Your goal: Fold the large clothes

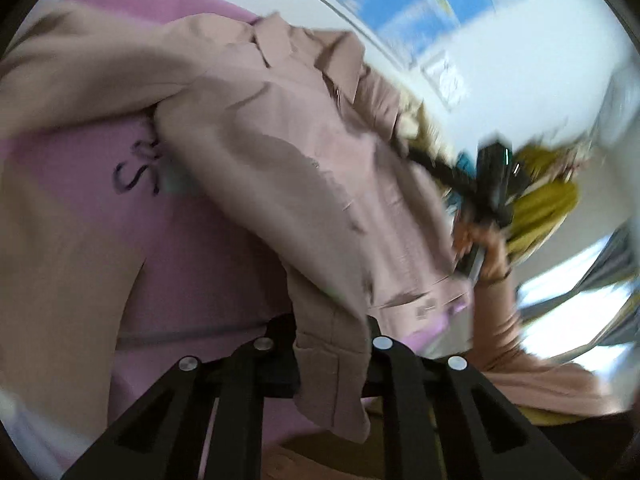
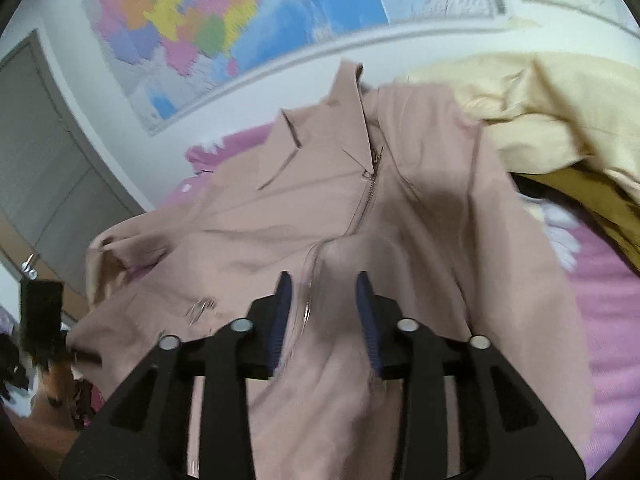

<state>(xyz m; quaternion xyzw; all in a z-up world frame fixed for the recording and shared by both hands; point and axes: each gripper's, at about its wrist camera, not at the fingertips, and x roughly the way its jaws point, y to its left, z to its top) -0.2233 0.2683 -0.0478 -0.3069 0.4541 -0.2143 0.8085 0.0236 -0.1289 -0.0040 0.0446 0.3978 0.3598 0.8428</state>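
Observation:
A dusty-pink zip jacket (image 1: 280, 152) with a collar lies spread over a pink bedsheet (image 1: 192, 232). My left gripper (image 1: 332, 344) is shut on a fold of the jacket's edge, which hangs between its fingers. In the right wrist view the jacket (image 2: 420, 208) fills the middle, zipper (image 2: 368, 192) running down toward my right gripper (image 2: 324, 312). The right gripper's blue pads (image 2: 280, 320) stand apart with jacket cloth bulging between them; no pinch is visible. The right gripper and the hand holding it also show, blurred, in the left wrist view (image 1: 492, 188).
A pale yellow garment (image 2: 552, 108) and a mustard one (image 2: 592, 196) are heaped at the right of the bed. A wall map (image 2: 208, 32) hangs behind. A grey door (image 2: 44, 152) is at the left. The pink sheet (image 2: 608, 320) shows at the right.

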